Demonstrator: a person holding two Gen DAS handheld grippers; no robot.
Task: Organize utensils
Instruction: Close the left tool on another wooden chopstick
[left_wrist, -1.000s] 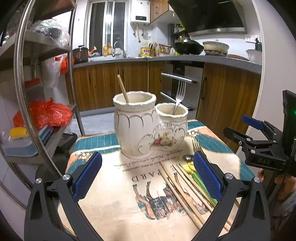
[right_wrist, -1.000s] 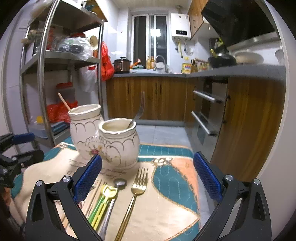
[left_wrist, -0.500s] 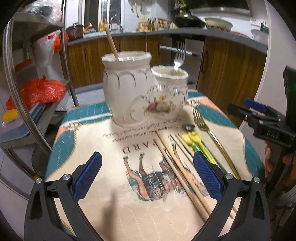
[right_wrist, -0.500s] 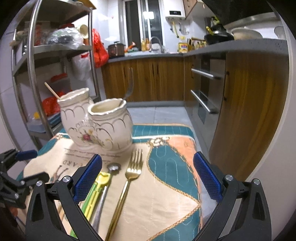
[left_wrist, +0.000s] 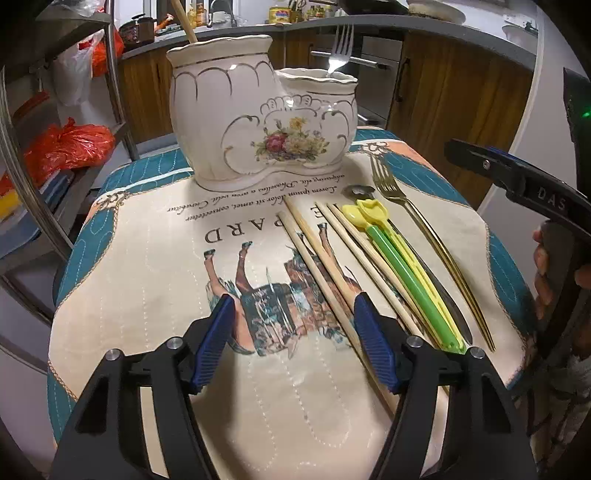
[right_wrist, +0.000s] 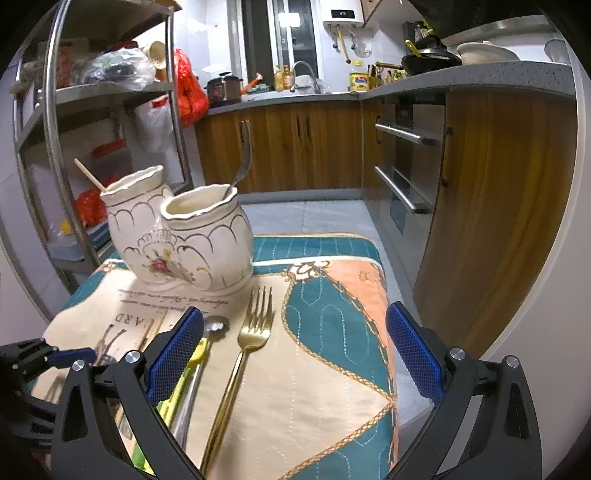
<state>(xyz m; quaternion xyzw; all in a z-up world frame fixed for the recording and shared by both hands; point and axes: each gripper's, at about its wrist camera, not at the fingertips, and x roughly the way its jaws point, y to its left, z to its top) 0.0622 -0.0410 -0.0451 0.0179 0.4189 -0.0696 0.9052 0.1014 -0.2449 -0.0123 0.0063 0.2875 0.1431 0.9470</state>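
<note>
A white ceramic twin-pot holder (left_wrist: 258, 122) (right_wrist: 177, 243) stands at the back of the printed cloth (left_wrist: 147, 280). A wooden stick (left_wrist: 184, 22) is in its taller pot and a silver fork (left_wrist: 341, 48) in the shorter one. Several wooden chopsticks (left_wrist: 321, 266), yellow and green plastic utensils (left_wrist: 399, 266), a silver spoon (left_wrist: 358, 191) and a gold fork (left_wrist: 424, 229) (right_wrist: 255, 332) lie side by side on the cloth. My left gripper (left_wrist: 295, 343) hangs low over the cloth, its jaws closing. The leftmost chopstick runs just inside its right pad, not pressed. My right gripper (right_wrist: 295, 354) is wide open above the gold fork's handle.
A steel shelf rack (right_wrist: 55, 147) with bags stands left of the table. Wooden cabinets (right_wrist: 295, 144) and an oven front (right_wrist: 406, 166) lie beyond. The cloth's right edge (right_wrist: 388, 332) drops to the floor. A person's hand (left_wrist: 546, 266) holds the right gripper.
The left gripper has dropped and tipped down toward the chopsticks, and its jaws have narrowed. The right gripper has dipped a little toward the gold fork, still wide open.
</note>
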